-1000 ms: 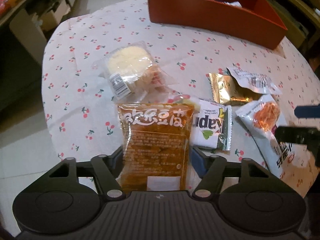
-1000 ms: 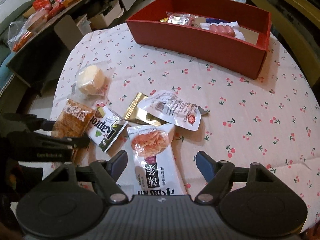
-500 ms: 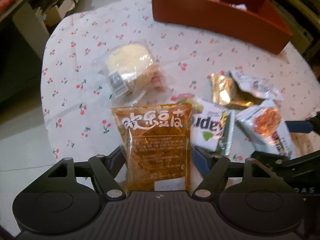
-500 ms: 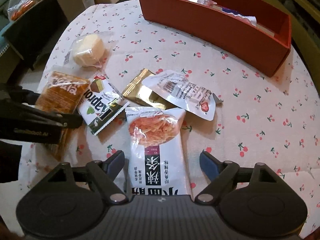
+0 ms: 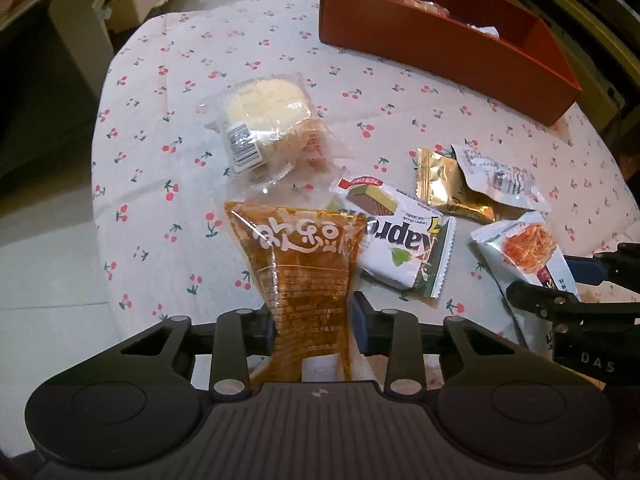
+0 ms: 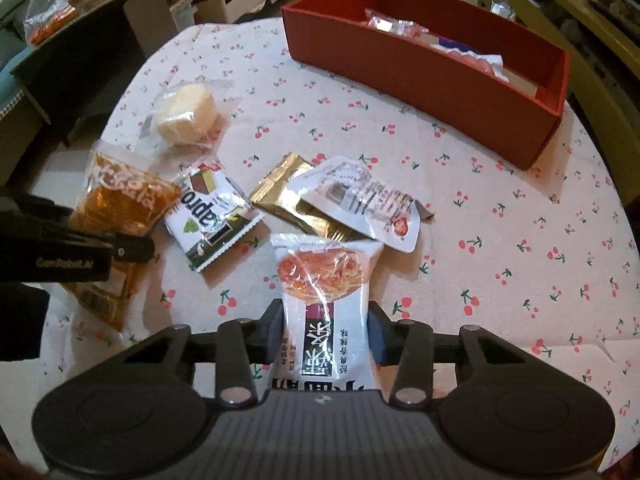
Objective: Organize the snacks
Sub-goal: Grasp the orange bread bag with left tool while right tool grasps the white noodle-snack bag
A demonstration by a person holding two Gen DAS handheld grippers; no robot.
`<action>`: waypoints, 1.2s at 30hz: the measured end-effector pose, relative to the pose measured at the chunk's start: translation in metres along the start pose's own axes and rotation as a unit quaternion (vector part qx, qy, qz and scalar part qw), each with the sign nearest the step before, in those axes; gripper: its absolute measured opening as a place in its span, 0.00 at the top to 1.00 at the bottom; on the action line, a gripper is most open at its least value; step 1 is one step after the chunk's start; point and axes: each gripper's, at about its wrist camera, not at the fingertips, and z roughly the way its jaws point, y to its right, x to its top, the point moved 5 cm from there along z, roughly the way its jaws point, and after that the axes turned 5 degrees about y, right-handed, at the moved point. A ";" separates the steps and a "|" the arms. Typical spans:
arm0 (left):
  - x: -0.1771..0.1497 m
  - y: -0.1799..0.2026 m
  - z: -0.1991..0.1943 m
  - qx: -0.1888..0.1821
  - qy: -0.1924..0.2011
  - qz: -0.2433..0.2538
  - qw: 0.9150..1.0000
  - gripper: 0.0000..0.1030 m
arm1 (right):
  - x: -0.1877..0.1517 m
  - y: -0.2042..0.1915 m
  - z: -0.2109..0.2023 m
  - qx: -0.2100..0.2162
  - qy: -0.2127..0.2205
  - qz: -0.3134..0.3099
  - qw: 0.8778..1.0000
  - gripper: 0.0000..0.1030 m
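Left tool (image 5: 312, 318) closing on orange-brown snack pouch (image 5: 306, 264); pads pinching lower part, film creased into a waist between them. Pouch translucent, white lettering across top, fine print lower down, top edge fanned out wide over the surface (image 5: 160, 128). In right wrist view, same pouch (image 6: 120, 204) at left edge under the dark left tool (image 6: 76, 248).

Right tool (image 6: 324, 330) clamped on white noodle-snack pack (image 6: 324, 288); pads pressed against both sides. Pack white w/ round pic of orange shredded strips at top, dark maroon panel w/ white characters below, big black characters at bottom end. In left wrist view, same pack (image 5: 524, 252) at right, w/ right tool (image 5: 568, 300) on it.

Just beyond pouch: white-and-green wafer pack (image 5: 404, 248), pic of layered choc wafer on corner, tucked against pouch's right edge. Further out, clear-wrapped pale round cake (image 5: 264, 120), barcode label on side. To right, gold foil sachet (image 5: 440, 184) partly under white pouch w/ printed label (image 5: 500, 180).

Surface covered w/ white cloth, small red cherry print. At far edge, red open box (image 6: 420, 68), long and rectangular, a few wrapped snacks (image 6: 392, 26) inside. Well apart from loose packs.
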 end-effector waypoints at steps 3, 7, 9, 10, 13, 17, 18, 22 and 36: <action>-0.003 0.003 -0.002 0.001 -0.001 -0.005 1.000 0.60 | 0.002 0.002 -0.006 0.003 0.010 0.006 1.000 0.48; -0.004 0.011 -0.009 0.008 -0.002 -0.005 1.000 0.62 | 0.008 -0.001 -0.020 0.011 0.030 0.006 0.999 0.49; -0.002 0.015 -0.016 0.005 -0.001 -0.003 1.000 0.62 | 0.013 -0.001 -0.029 0.014 0.044 0.007 0.999 0.49; 0.001 0.018 -0.020 0.000 0.002 0.001 1.000 0.62 | 0.016 0.001 -0.033 0.015 0.052 0.012 0.998 0.49; 0.011 0.028 -0.027 -0.012 0.017 0.016 1.000 0.62 | 0.023 0.006 -0.033 0.013 0.059 0.022 0.998 0.50; 0.019 0.031 -0.021 -0.037 0.013 0.007 0.999 0.62 | 0.028 0.018 -0.027 0.025 0.053 0.049 0.997 0.62; 0.022 0.032 -0.020 -0.043 0.013 0.007 0.999 0.62 | 0.030 0.022 -0.027 0.024 0.054 0.054 0.997 0.64; 0.028 0.037 -0.022 -0.055 0.019 0.012 0.998 0.62 | 0.027 0.035 -0.021 0.029 0.038 0.084 0.995 0.63; 0.010 0.028 -0.006 -0.052 -0.016 -0.001 0.999 0.60 | -0.002 -0.001 0.020 -0.016 -0.024 0.003 1.000 0.29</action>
